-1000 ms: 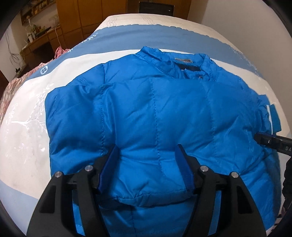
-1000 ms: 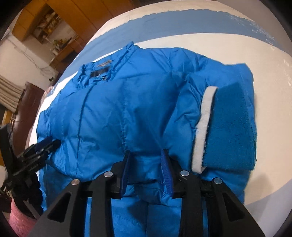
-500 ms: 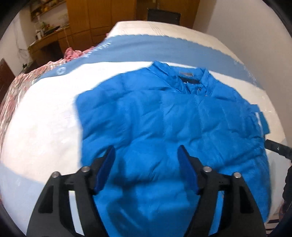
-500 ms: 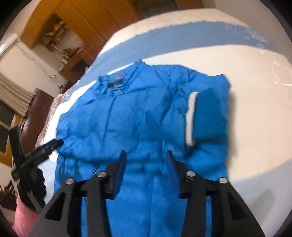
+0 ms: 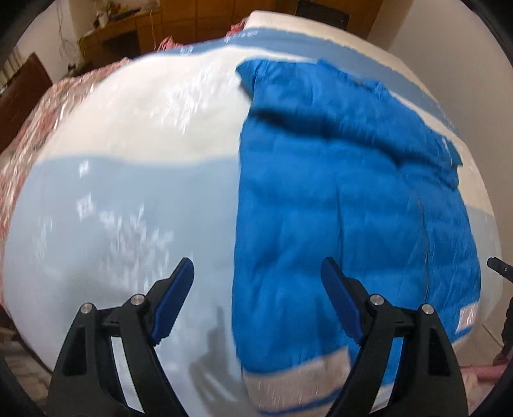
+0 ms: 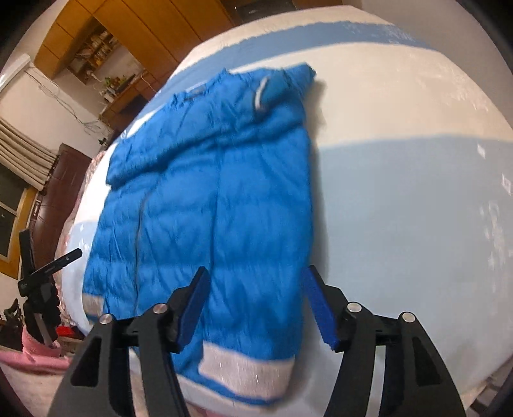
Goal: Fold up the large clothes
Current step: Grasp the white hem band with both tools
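A bright blue puffer jacket (image 5: 336, 208) lies flat on the bed (image 5: 128, 208), sleeves folded in across the chest and its pale hem band nearest me. My left gripper (image 5: 258, 288) hovers over the jacket's left edge. Its jaws are opening and nothing is pinched between them. In the right wrist view the jacket (image 6: 208, 199) fills the left-centre, a white-trimmed cuff (image 6: 263, 93) near its far end. My right gripper (image 6: 256, 298) hangs above the jacket's right side near the hem. Its jaws are also opening, and the pads are clear of the fabric.
White and light-blue bedding (image 6: 400, 208) spreads wide on both sides of the jacket. A pink floral cover (image 5: 32, 122) lies along the bed's left side. Wooden cabinets (image 6: 134, 29) stand behind, with a dark door (image 6: 54, 192) and a plain wall (image 5: 449, 48) nearby.
Both grippers let go of the jacket fabric and drew back toward the hem. The left one swung out to the left, the right one to the right, and both sets of jaws widened.
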`<action>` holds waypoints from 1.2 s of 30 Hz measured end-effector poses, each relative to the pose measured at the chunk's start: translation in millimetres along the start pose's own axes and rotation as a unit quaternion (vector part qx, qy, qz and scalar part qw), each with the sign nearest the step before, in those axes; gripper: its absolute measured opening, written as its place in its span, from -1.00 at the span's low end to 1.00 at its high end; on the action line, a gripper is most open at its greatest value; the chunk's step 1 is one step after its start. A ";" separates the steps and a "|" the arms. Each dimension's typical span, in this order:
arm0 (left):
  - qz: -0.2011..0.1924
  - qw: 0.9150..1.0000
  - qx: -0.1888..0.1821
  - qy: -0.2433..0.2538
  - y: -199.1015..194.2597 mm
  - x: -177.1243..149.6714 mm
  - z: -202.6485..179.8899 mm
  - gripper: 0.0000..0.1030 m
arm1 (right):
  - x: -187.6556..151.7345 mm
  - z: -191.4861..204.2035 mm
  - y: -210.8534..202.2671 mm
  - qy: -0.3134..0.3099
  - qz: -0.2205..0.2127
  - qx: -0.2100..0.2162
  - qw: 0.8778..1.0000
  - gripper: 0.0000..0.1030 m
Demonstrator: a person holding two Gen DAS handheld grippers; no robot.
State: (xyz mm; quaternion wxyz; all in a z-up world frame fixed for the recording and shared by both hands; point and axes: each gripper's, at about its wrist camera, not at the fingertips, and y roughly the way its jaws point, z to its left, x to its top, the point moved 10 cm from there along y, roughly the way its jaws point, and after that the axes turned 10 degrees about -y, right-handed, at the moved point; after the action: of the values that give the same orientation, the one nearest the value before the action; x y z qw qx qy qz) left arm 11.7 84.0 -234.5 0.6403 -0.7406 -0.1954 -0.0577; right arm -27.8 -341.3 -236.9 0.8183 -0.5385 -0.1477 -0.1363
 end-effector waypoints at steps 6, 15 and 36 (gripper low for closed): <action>0.040 0.999 -0.009 -0.024 11.4 -51.2 11.3 0.57 | -42.1 0.5 8.1 0.026 0.027 0.035 0.999 0.27; 0.089 0.990 -0.079 -0.073 26.4 -88.8 4.3 0.49 | -69.5 5.1 32.1 0.039 0.061 0.064 0.995 0.28; 0.083 0.981 -0.151 -0.085 -10.7 -91.1 -9.4 -0.77 | -68.6 28.7 3.3 0.033 0.033 0.104 0.994 -0.76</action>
State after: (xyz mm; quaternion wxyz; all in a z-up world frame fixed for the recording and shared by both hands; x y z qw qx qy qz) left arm -74.2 56.4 -253.5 0.5050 -0.8445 -0.1758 0.0300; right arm -92.3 -309.2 -255.5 0.8782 -0.4503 -0.1160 -0.1114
